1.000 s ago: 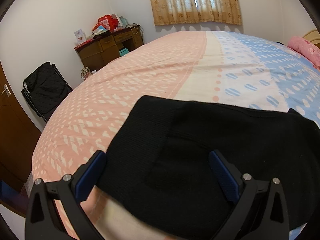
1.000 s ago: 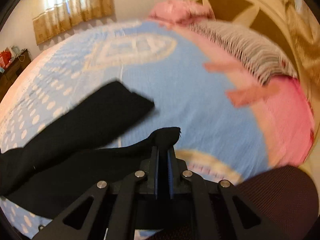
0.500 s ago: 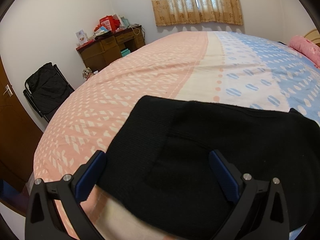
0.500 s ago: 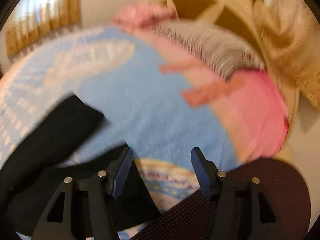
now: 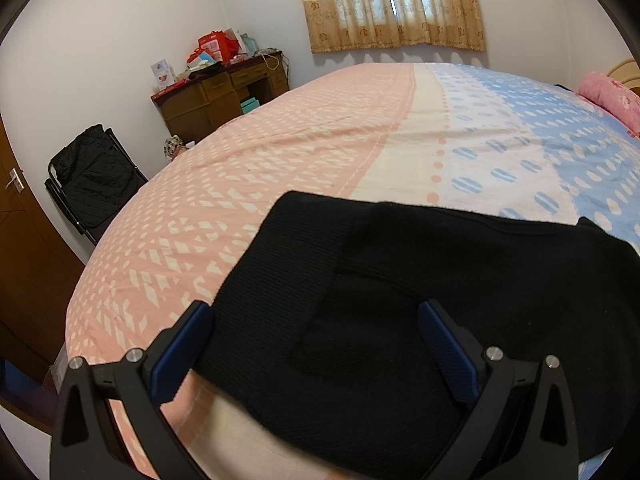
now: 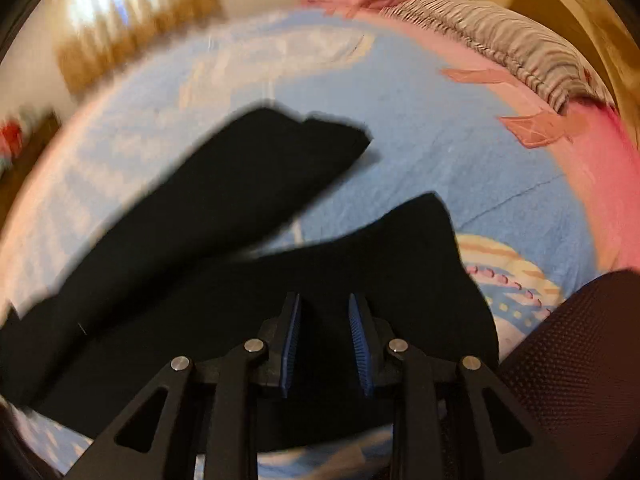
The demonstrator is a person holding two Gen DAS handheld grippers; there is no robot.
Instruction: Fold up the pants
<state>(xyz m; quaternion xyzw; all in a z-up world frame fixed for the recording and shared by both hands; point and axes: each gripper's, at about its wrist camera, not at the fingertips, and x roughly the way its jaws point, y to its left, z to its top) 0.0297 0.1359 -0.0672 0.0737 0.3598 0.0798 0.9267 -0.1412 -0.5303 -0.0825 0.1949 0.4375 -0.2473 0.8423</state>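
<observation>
White walls surround a big bed with pink and blue patterned sheet (image 5: 320, 152); beyond it, a dark wooden desk (image 5: 216, 96), beside a beige-curtained bright window (image 5: 394, 4)

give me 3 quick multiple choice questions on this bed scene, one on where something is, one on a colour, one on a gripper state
1. Where do the pants lie?
A. on the bed
B. on the desk
C. on the folding chair

2. What colour are the pants?
A. grey
B. black
C. pink

3. How is the left gripper?
A. shut on the waistband
B. open over the pants
C. out of view

Answers:
1 A: the pants are spread on the patterned bedsheet.
2 B: the fabric is black in both views.
3 B: its blue pads stand wide apart with nothing pinched between them.
</observation>
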